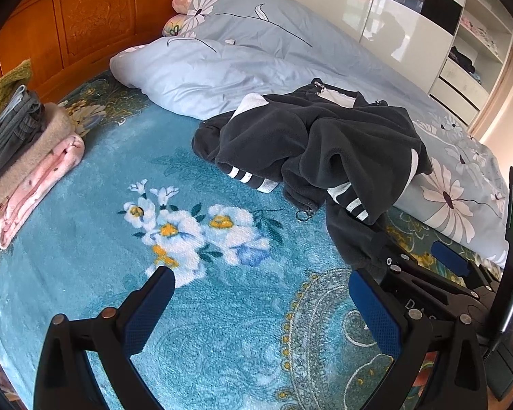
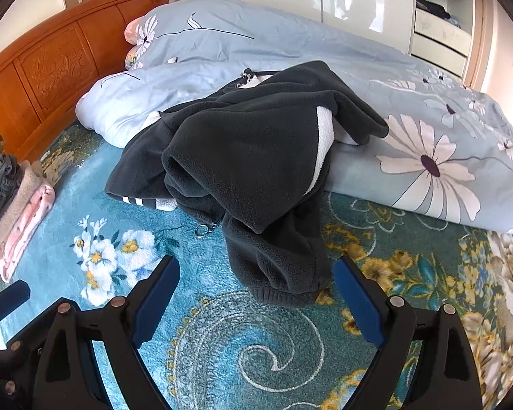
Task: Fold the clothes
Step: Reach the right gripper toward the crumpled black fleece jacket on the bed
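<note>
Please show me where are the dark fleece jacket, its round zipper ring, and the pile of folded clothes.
dark fleece jacket [image 2: 242,143]: right wrist view, on the middle of the crumpled body.
zipper ring [image 2: 201,230]: right wrist view, on the metal ring.
pile of folded clothes [image 1: 34,157]: left wrist view, on the beige layer.

jacket on bed, duvet behind

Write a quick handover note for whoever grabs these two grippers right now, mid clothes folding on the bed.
Left gripper: open, empty, over the teal floral blanket.
Right gripper: open, empty, its fingers either side of the dark fleece jacket's ribbed hem, not gripping it.
The jacket lies crumpled, partly on the blue duvet, zipper ring on the blanket.
Done: a folded stack sits by the headboard.
Left: spread the jacket flat, fold it, add it to the stack.
</note>
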The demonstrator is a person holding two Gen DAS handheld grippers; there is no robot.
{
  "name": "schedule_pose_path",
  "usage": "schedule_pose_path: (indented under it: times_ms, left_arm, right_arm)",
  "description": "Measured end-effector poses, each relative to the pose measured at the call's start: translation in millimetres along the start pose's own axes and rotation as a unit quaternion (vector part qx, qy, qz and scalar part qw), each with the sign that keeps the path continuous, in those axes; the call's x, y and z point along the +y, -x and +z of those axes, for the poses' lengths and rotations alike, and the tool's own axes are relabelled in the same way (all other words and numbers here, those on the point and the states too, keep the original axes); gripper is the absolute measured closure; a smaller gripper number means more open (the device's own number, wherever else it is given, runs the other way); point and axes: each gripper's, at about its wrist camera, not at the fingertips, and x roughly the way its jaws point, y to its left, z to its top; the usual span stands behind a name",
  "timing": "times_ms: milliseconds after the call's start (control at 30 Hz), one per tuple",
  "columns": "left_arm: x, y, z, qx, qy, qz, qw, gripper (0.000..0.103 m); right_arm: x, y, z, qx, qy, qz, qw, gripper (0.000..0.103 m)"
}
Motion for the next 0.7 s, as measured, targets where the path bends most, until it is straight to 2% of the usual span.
schedule_pose_path:
  times_ms: [367,533,700]
  left_arm:
    - [11.4,3.3,-2.9,-0.01,0.011,-0.004,0.9999,0.0]
    - [24.2,9.8,-10.2,-0.014,0.021,-0.017,0.9996,0.0]
    - [47.5,27.5,-30.8,-0.028,0.043,-0.033,0.9981,0.0]
  right_arm:
    - [14.6,2.8,0.7,0.002,0.024,-0.008,1.0,0.011]
    - [23.2,1.6,4.3,0.007,0.044,-0.01,0.999,0.011]
    - [28.3,-7.7,30.2,-0.033,0.086,-0.05,0.995,0.011]
